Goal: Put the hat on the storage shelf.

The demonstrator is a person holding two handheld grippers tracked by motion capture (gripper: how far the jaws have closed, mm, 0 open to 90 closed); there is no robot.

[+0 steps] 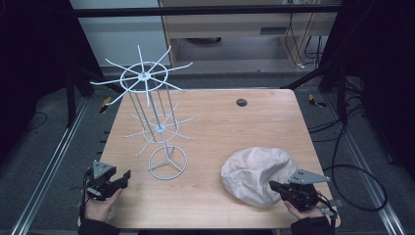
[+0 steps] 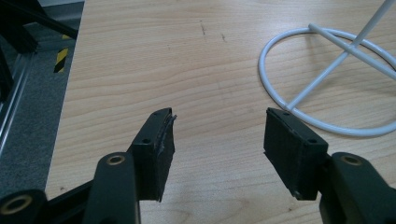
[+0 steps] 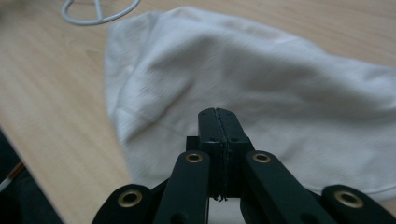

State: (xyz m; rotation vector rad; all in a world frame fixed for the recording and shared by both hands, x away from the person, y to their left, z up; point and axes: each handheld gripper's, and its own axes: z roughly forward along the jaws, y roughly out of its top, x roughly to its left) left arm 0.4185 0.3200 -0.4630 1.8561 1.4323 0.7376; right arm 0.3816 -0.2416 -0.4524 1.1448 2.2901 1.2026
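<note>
The right gripper [image 3: 218, 122], jaws pressed together, sits at the near edge of the white cloth [image 3: 261, 79], while the left gripper [image 2: 218, 140] hovers over the tabletop [image 2: 154, 60] with jaws apart beside the wire rack [image 2: 327, 70].

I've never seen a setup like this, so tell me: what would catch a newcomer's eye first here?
Probably the tall white wire rack, standing left of the middle of the wooden table with spokes fanning out at two levels above a ring base. Next comes the pale crumpled cloth near the front right corner. The right gripper, jaws pressed together, sits at the cloth's near edge, while the left gripper rests open at the front left.
</note>
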